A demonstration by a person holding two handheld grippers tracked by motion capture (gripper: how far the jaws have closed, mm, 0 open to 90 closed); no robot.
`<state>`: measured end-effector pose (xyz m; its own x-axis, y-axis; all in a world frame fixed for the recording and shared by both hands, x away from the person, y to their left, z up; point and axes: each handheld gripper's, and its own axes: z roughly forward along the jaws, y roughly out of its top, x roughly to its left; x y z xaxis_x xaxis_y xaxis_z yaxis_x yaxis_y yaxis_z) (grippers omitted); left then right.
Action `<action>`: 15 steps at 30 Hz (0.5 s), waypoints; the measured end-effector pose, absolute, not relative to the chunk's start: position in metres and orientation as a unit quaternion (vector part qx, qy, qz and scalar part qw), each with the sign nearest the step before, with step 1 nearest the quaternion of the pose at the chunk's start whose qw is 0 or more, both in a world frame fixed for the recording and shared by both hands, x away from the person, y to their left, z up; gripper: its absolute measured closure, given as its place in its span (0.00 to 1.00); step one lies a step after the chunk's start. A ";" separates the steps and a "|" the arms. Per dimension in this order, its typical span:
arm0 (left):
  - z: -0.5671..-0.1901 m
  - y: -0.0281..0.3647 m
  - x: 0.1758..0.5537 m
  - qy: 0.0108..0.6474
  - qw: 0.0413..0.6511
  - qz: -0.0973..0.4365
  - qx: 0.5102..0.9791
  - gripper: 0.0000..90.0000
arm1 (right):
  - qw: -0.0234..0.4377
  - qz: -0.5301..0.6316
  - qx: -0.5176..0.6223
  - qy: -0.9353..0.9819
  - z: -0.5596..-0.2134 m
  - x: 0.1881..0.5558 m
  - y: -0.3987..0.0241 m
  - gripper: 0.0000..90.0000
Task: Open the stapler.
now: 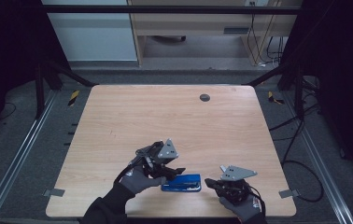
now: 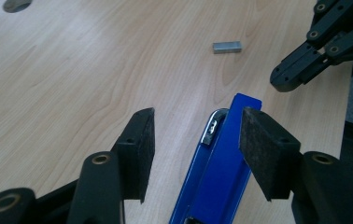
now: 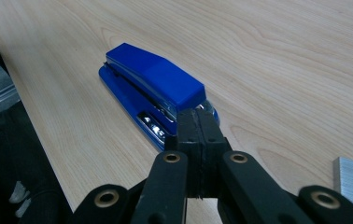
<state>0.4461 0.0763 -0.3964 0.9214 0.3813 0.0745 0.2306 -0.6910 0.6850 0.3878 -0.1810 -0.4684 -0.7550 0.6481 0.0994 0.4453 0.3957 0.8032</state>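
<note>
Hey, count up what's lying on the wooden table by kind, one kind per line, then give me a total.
Blue stapler: 1
Strip of staples: 1
Total: 2 things on the table

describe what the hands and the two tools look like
Both hands wear grey knit gloves with dark cuffs over black sleeves. The left tool and right tool are black linkage frames with brass-coloured pivot rivets and flat, rough black pads. Each carries a grey three-cornered plate on top, and black cables trail off.
</note>
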 end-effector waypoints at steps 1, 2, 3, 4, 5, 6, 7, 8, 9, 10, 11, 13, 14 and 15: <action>-0.397 0.074 0.446 0.163 0.353 0.104 0.915 0.51 | 0.116 0.438 0.330 0.828 -0.469 0.387 -0.180 1.00; -0.397 0.073 0.446 0.157 0.347 0.103 0.919 0.51 | 0.116 0.436 0.328 0.830 -0.470 0.387 -0.179 1.00; -0.397 0.071 0.446 0.152 0.344 0.101 0.921 0.51 | 0.114 0.436 0.328 0.830 -0.470 0.387 -0.177 1.00; -0.397 0.069 0.446 0.145 0.340 0.099 0.924 0.51 | 0.115 0.436 0.326 0.831 -0.471 0.388 -0.177 1.00; -0.397 0.067 0.445 0.139 0.336 0.098 0.926 0.51 | 0.112 0.436 0.326 0.831 -0.472 0.388 -0.176 1.00; -0.398 0.065 0.445 0.134 0.331 0.098 0.929 0.51 | 0.110 0.434 0.325 0.833 -0.473 0.388 -0.175 1.00; -0.398 0.063 0.445 0.128 0.327 0.097 0.931 0.52 | 0.112 0.434 0.323 0.833 -0.474 0.389 -0.174 1.00; -0.398 0.063 0.445 0.128 0.327 0.097 0.931 0.52 | 0.112 0.434 0.323 0.833 -0.474 0.389 -0.174 1.00; -0.400 0.060 0.446 0.119 0.318 0.093 0.936 0.53 | 0.109 0.431 0.320 0.837 -0.477 0.390 -0.172 1.00; -0.401 0.057 0.446 0.117 0.314 0.094 0.937 0.54 | 0.108 0.429 0.321 0.838 -0.477 0.390 -0.171 1.00; -0.402 0.055 0.446 0.112 0.308 0.093 0.940 0.54 | 0.107 0.424 0.320 0.841 -0.478 0.391 -0.170 1.00; -0.404 0.052 0.446 0.104 0.301 0.089 0.944 0.56 | 0.102 0.422 0.315 0.844 -0.480 0.390 -0.168 1.00; -0.405 0.050 0.447 0.098 0.295 0.086 0.947 0.56 | 0.102 0.422 0.314 0.845 -0.480 0.390 -0.167 1.00; -0.406 0.048 0.447 0.096 0.294 0.084 0.947 0.56 | 0.103 0.422 0.313 0.845 -0.480 0.390 -0.167 1.00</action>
